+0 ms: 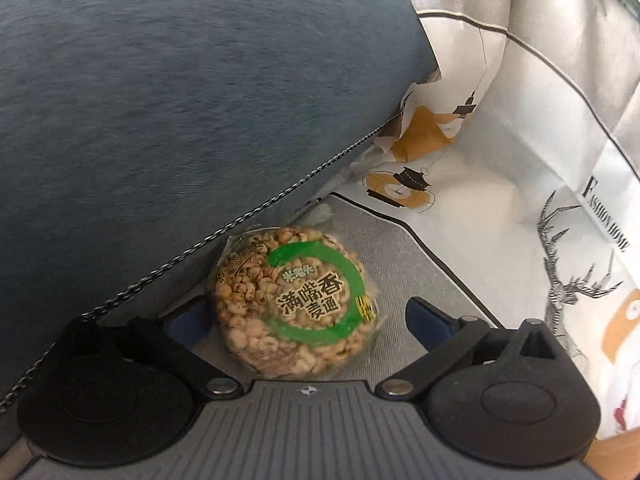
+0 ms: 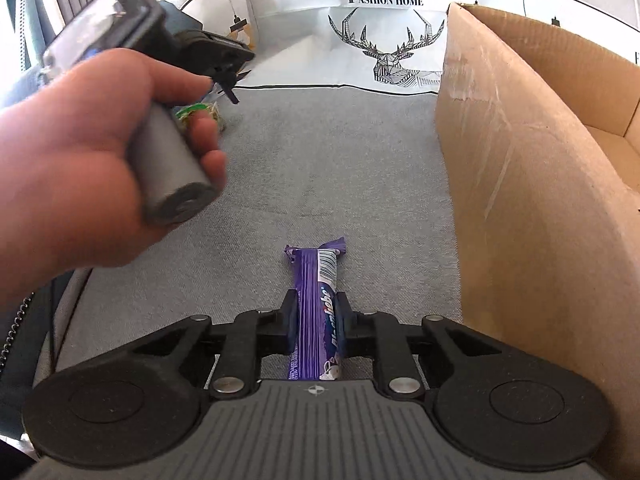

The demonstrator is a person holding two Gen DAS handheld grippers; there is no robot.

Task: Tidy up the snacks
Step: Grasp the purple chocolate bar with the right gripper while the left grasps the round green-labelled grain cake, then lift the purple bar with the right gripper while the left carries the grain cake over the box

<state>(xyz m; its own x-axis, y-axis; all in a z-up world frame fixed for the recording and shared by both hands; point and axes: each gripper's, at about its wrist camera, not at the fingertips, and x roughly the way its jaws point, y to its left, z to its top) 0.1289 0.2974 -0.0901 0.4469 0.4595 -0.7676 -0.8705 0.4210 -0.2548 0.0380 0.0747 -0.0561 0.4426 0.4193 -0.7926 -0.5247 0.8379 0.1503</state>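
Note:
A round puffed-grain cake [image 1: 296, 300] in a clear wrapper with a green ring lies on the grey seat [image 1: 400, 256], tucked against a blue-grey cushion [image 1: 180, 100]. My left gripper [image 1: 308, 320] stands open around it, one finger on each side, and the pads do not touch the wrapper. A sliver of that cake [image 2: 196, 112] peeks out behind a hand [image 2: 80, 140] that holds the left gripper's handle. My right gripper [image 2: 317, 308] is shut on a purple chocolate bar [image 2: 316, 280], which points away from me just over the grey seat [image 2: 320, 160].
An open cardboard box [image 2: 520, 160] stands close on the right of the chocolate bar. A white cloth with a deer print [image 2: 392, 56] covers the backrest behind the seat. The cushion's corded edge [image 1: 240, 216] hangs over the cake's far left side.

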